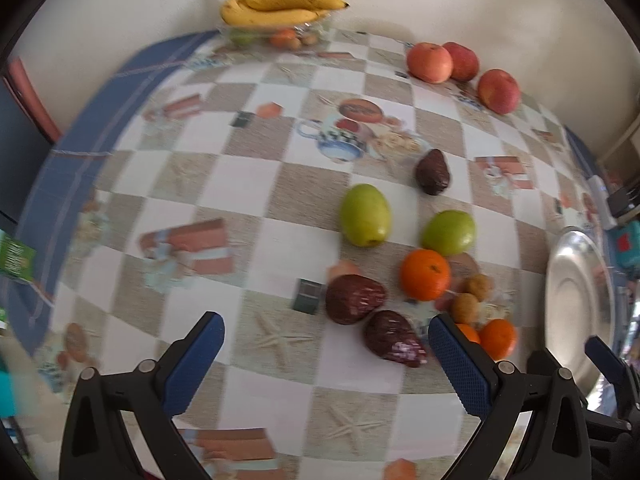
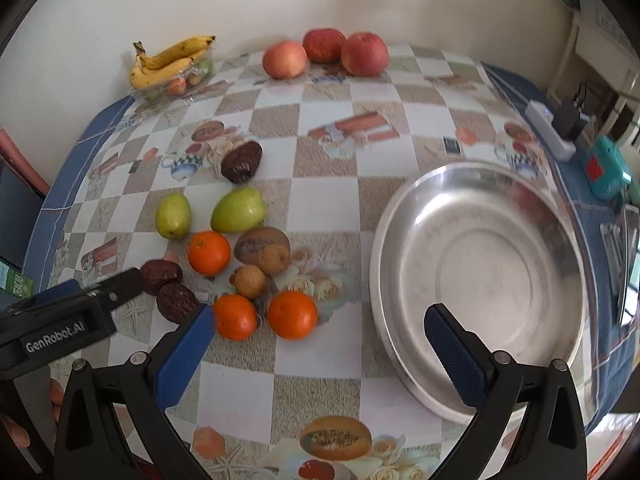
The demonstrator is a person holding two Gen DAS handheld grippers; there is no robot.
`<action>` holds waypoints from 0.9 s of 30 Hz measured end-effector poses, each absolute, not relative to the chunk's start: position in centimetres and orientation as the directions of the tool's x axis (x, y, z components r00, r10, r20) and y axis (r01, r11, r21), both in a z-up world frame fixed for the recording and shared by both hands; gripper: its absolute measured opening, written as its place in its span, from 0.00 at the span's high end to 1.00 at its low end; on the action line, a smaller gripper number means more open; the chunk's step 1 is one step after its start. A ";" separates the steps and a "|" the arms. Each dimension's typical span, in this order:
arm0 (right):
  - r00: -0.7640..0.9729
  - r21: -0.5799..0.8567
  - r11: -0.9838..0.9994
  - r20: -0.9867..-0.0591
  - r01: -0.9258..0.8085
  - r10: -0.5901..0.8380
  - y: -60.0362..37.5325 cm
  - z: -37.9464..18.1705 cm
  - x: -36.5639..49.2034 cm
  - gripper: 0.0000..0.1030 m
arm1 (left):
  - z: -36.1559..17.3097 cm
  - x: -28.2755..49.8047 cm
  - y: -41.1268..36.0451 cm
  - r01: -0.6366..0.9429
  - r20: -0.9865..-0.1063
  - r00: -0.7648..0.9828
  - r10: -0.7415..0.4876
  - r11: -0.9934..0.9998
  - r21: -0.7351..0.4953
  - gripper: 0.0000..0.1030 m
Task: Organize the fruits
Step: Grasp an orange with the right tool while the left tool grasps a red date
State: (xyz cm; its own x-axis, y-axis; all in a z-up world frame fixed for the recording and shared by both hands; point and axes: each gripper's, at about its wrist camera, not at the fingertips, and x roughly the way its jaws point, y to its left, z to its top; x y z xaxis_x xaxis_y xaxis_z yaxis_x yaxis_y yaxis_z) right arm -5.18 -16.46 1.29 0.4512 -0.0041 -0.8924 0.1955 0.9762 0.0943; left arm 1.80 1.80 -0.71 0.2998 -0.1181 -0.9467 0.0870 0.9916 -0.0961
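Both grippers are hanging above the near edge of the table point(image 2: 328, 208), w/ a checkered oilcloth printed w/ teacups and starfish, blue border running round. Left gripper point(image 1: 326, 356) is gaping wide, nothing btwn its blue pads; right gripper point(image 2: 318, 344) likewise spread wide, empty. Steel bowl point(image 2: 480, 264) is sitting near right, bare inside. Left of it the fruit is lying in a loose cluster: three oranges point(image 2: 292, 314), two small brown fruits point(image 2: 250, 281), two dark maroon fruits point(image 1: 354, 298) touching each other. Just beyond, two green fruits point(image 1: 365, 215) are lying side by side, a third maroon fruit point(image 2: 242, 162) farther back. Far side, three red apples point(image 2: 364, 54) are sitting along the pale wall point(image 2: 240, 0). Far left corner, bananas point(image 1: 276, 8) are resting atop a clear tray point(image 1: 276, 36) of small fruit. Right edge: white power strip point(image 2: 550, 128) and a teal device point(image 2: 606, 172).
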 end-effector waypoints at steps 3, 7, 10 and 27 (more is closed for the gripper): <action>0.502 0.084 0.982 -0.865 0.170 -0.013 -16.1 2.3 -5.0 0.00 | -0.7 2.1 1.9 0.079 -0.934 0.302 -0.189 0.982 -0.173 0.00; 0.499 0.085 0.987 -0.867 0.135 0.007 -15.6 2.1 -4.3 0.00 | -0.3 2.5 1.9 0.068 -0.923 0.327 -0.201 0.980 -0.189 0.00; 0.501 0.077 0.989 -0.866 0.124 0.004 -15.5 1.9 -3.9 0.01 | -0.5 2.6 2.2 0.054 -0.935 0.307 -0.178 0.984 -0.170 0.00; 0.362 0.104 0.989 -0.930 0.102 0.061 -15.1 -2.1 -2.6 0.50 | -3.8 2.6 1.0 0.036 -0.954 0.146 -0.260 0.966 -0.257 0.32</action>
